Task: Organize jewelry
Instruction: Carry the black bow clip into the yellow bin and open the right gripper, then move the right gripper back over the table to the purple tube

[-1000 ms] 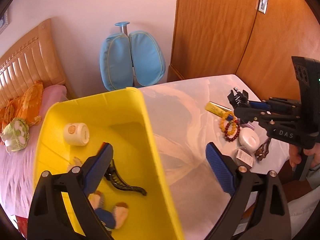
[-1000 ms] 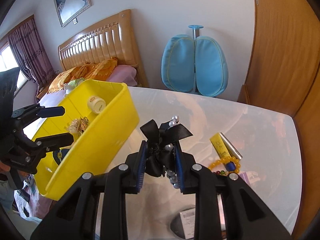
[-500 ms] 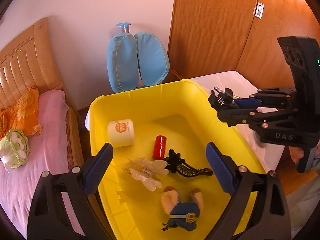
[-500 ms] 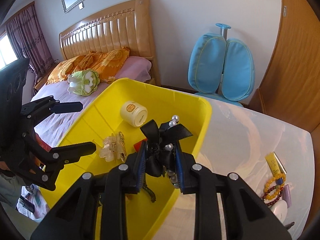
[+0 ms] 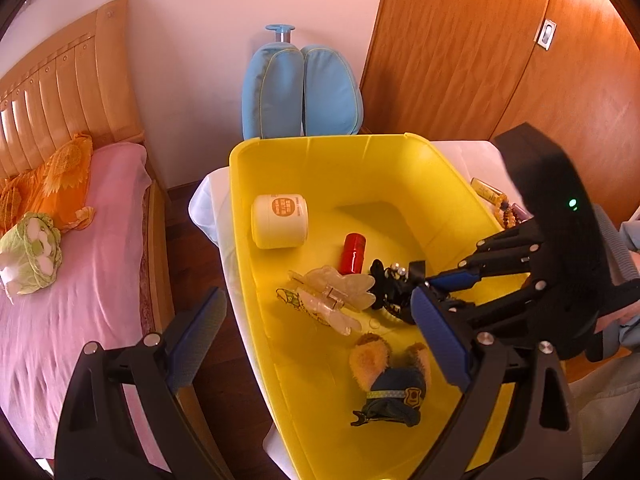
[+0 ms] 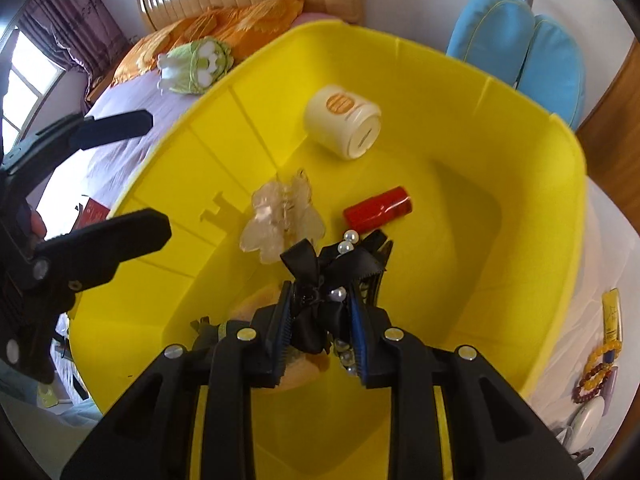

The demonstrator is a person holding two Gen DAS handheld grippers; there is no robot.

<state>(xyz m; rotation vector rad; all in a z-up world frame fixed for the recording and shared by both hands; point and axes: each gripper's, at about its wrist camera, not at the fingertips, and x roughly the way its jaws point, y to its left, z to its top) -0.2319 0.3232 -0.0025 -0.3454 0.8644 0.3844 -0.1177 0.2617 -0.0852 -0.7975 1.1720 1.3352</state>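
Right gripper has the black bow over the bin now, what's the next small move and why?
Probably open the right gripper to drop the black bow: its jaws hold it low inside the yellow bin, above the clear hair claw and red tube.

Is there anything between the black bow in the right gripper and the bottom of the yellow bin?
Yes. The black bow hangs low inside the yellow bin, directly above a black hair claw. The clear clip and red tube lie close by.
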